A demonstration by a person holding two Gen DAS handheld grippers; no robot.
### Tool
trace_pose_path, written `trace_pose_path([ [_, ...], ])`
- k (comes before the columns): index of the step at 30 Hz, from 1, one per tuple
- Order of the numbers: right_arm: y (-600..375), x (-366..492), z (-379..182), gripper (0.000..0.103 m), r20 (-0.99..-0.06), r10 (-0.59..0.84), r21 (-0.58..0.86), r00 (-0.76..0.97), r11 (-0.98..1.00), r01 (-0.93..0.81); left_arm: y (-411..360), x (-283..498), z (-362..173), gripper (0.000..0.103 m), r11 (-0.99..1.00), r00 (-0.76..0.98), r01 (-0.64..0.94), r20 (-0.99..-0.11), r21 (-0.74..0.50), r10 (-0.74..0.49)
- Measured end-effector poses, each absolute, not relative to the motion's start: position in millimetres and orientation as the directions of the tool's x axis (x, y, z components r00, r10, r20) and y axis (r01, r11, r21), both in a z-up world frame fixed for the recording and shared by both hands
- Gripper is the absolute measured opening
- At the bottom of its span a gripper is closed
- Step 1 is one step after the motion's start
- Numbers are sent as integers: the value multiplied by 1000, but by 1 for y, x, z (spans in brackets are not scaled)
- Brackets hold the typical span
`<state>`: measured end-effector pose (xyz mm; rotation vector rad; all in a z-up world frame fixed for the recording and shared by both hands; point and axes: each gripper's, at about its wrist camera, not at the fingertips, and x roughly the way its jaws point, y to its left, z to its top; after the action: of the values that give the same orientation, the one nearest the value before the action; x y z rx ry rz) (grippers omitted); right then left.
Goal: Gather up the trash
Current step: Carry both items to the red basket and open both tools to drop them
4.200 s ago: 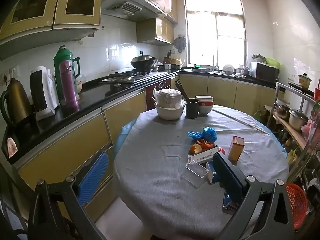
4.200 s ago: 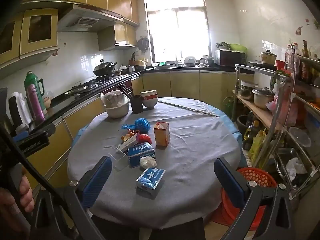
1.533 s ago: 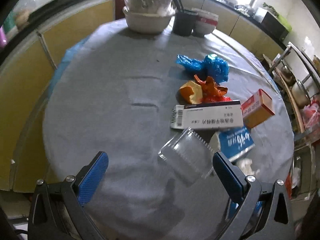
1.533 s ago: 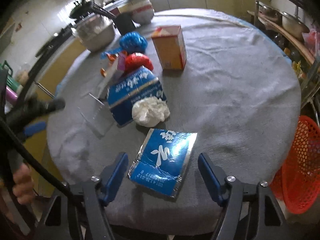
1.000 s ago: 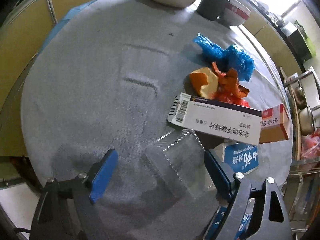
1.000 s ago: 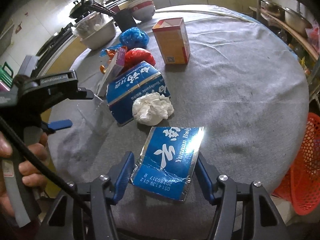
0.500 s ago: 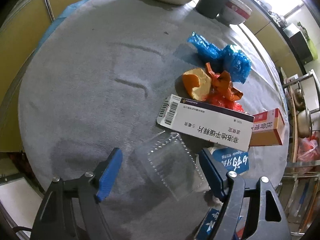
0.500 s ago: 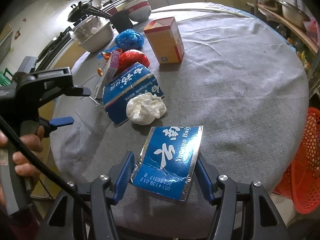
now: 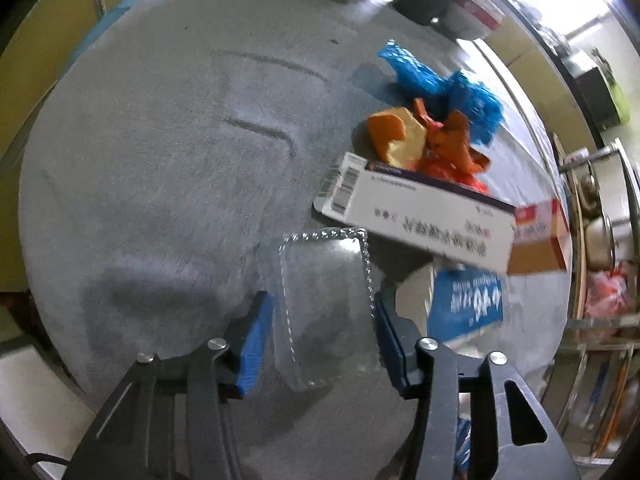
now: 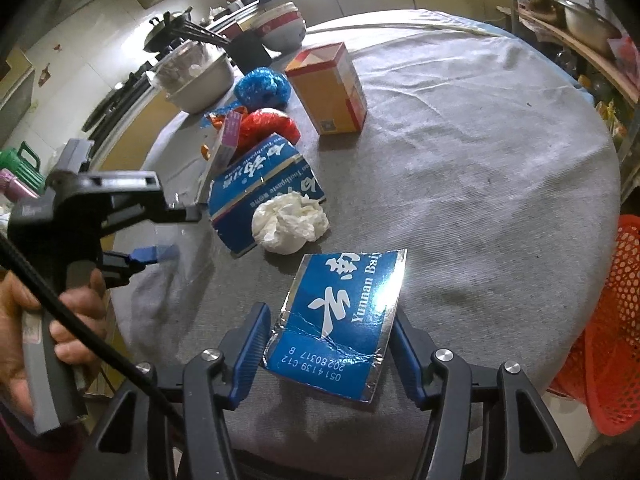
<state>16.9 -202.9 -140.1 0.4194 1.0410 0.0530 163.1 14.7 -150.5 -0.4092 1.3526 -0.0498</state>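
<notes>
Left gripper: jaws closing, with the clear plastic tray between them. The right blue pad meets the tray's beaded rim; the left pad stands just off the other side, so no grip is confirmed.
Clear plastic tray: lies flat on the cloth near the table's near edge, its far end just beside the white carton.
Right gripper: jaws closing slightly about the flattened blue foil pack. Both pads are at the pack's side edges and appear to touch it; firm pressure cannot be told.
Blue foil pack: on the cloth at the near edge, crumpled at the lower corners.
Adjacent items: white carton with barcode, leaning over the blue toothpaste box; crumpled white tissue touching that box; orange carton upright, further back; orange peel, red bag and blue bag clustered behind.
Obstructions: the white carton overhangs close to the tray's far end.
Person: a hand grips the left tool's handle.
Surface: round table under grey cloth.
Surroundings: orange mesh basket beside the table at right; bowls, dark cup and kitchen counter beyond.
</notes>
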Motion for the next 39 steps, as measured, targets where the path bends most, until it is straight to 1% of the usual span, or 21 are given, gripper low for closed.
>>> trace_pose_path([
  [7, -243, -4, -122, 61, -769, 250, 441, 589, 873, 206, 10, 110, -118, 49, 958, 305, -62, -919, -279, -248],
  [10, -266, -18, -117, 61, -724, 258, 496, 639, 839, 224, -9, 91, -94, 49, 963, 347, 46, -899, -267, -266],
  [12, -281, -30, -112, 61, -708, 228, 499, 668, 832, 244, -42, 81, -80, 49, 958, 376, 122, -881, -260, -287],
  [15, -302, -49, -104, 61, -682, 194, 513, 705, 815, 271, -82, 63, -56, 49, 930, 411, 284, -847, -232, -337],
  [16, -311, -57, -102, 61, -673, 177, 518, 718, 806, 286, -102, 54, -50, 49, 904, 402, 363, -836, -228, -373],
  [20, -350, -90, -94, 61, -664, 75, 502, 744, 782, 369, -165, 24, -47, 49, 785, 292, 569, -832, -245, -471],
  [23, -384, -118, -96, 61, -675, -18, 481, 737, 747, 459, -215, 4, -59, 49, 684, 205, 692, -844, -233, -496],
  [24, -397, -128, -99, 61, -681, -42, 481, 731, 726, 491, -233, -1, -66, 49, 643, 158, 725, -848, -248, -506],
  [27, -433, -156, -112, 61, -708, -119, 469, 696, 657, 589, -272, -11, -80, 49, 568, 62, 772, -855, -286, -515],
  [30, -462, -177, -126, 63, -729, -145, 487, 669, 577, 656, -309, -22, -94, 49, 512, -1, 805, -864, -299, -503],
  [33, -481, -192, -136, 63, -728, -142, 530, 670, 504, 682, -331, -28, -103, 50, 469, -44, 825, -865, -314, -501],
  [36, -493, -201, -140, 68, -715, -127, 576, 687, 450, 683, -349, -36, -106, 51, 436, -63, 843, -863, -315, -501],
  [37, -493, -203, -140, 71, -710, -131, 582, 692, 444, 681, -352, -38, -106, 53, 431, -62, 847, -862, -313, -504],
  [38, -494, -204, -137, 72, -700, -141, 587, 700, 444, 677, -355, -36, -106, 57, 430, -56, 849, -861, -308, -506],
  [39, -495, -206, -134, 72, -696, -153, 582, 701, 451, 676, -352, -35, -104, 58, 436, -41, 849, -861, -297, -507],
])
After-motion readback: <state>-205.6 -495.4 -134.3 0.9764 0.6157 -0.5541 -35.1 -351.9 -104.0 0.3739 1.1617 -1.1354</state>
